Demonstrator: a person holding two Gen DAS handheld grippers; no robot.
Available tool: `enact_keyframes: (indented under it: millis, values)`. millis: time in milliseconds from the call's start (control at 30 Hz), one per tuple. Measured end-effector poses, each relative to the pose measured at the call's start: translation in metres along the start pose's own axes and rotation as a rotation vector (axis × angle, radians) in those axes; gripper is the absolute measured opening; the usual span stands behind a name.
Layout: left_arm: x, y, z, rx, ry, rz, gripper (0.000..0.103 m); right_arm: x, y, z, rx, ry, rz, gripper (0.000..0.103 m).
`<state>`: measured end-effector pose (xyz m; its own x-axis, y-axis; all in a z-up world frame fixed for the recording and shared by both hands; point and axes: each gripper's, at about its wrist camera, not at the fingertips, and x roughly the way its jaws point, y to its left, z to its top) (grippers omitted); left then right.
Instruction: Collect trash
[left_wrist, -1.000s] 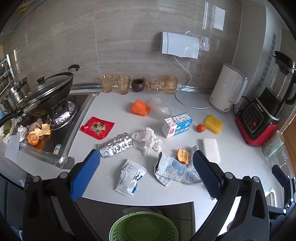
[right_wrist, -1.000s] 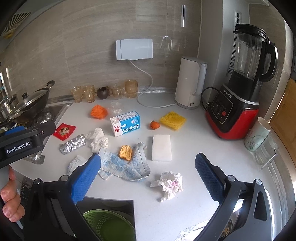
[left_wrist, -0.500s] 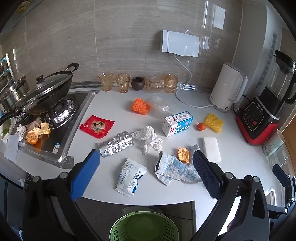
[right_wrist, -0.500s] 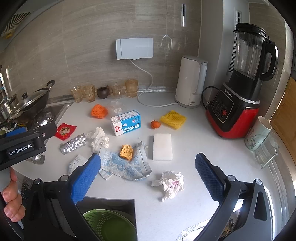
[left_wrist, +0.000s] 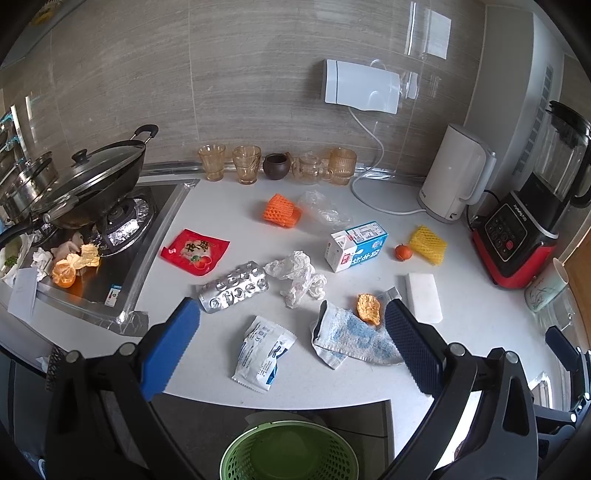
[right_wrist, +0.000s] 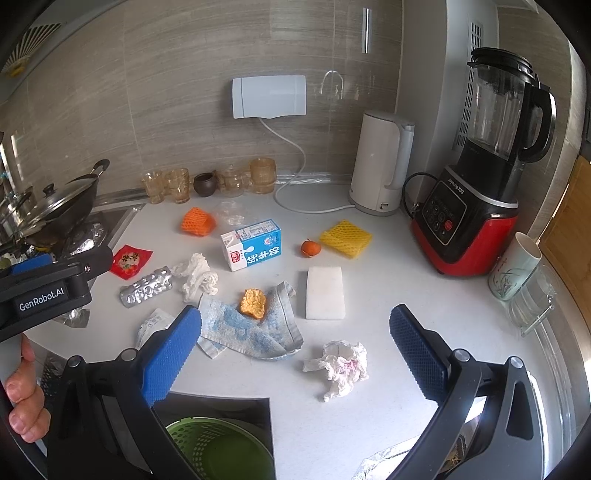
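Both tongs are spread wide and hold nothing: the left gripper (left_wrist: 291, 328) hangs above the near edge of the white counter (left_wrist: 480, 314), over a white wrapper (left_wrist: 264, 352), and the right gripper (right_wrist: 295, 332) is near a crumpled tissue (right_wrist: 341, 367). Farther lie a milk carton (right_wrist: 253, 245), a blister pack (left_wrist: 233, 291) and a cloth (right_wrist: 251, 328) (orange peel (right_wrist: 253, 302) rests on it). The green bin (left_wrist: 290, 454) stands below the counter edge.
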<state>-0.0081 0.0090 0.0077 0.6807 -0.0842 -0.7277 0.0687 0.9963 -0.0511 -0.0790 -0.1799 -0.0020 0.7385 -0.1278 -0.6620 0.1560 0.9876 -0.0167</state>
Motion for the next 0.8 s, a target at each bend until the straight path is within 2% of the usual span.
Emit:
enact_keyframes:
  millis: [500,800]
  values:
    - [0.011,0.013,0.002,0.006,0.02,-0.025,0.096,0.001,0.014,0.002,0.007,0.022,-0.041,0.101]
    - [0.033,0.045,0.002,0.079,0.024,-0.072,0.096,0.02,0.027,0.006,0.053,0.043,-0.035,0.101]
